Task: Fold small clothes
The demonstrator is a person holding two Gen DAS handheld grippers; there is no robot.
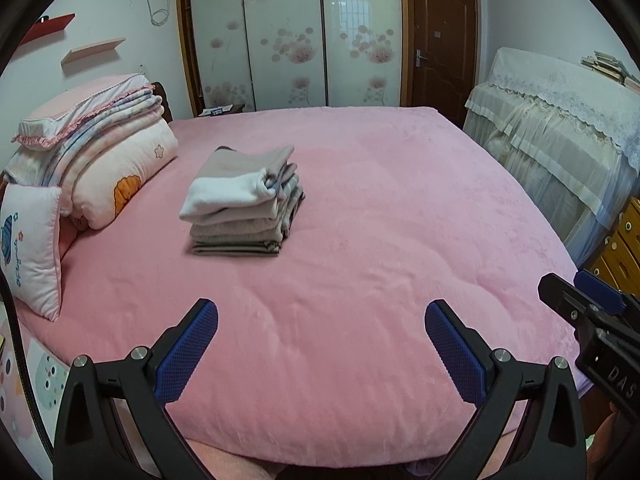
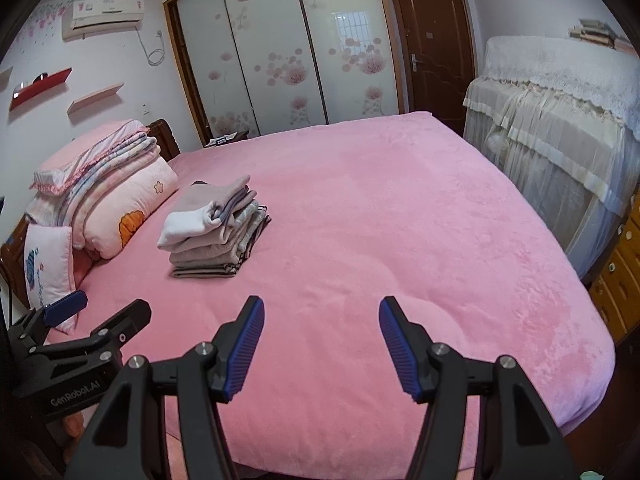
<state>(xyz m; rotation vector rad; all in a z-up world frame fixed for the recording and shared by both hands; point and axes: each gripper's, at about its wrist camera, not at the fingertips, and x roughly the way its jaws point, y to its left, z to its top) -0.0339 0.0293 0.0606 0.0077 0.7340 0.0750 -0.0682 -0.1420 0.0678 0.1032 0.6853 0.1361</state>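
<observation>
A stack of folded small clothes, grey and beige with a white piece on top, sits on the pink bed left of the middle; the right wrist view shows the same stack. My left gripper hovers over the bed's near edge, jaws wide apart, nothing between them. My right gripper is likewise open and empty above the near edge. Each gripper appears in the other's view: the right gripper at the far right, the left gripper at the lower left.
Folded quilts and pillows are piled at the bed's left head end, with a small cushion in front. A lace-covered cabinet and wooden drawers stand on the right. Wardrobe doors and a brown door are behind.
</observation>
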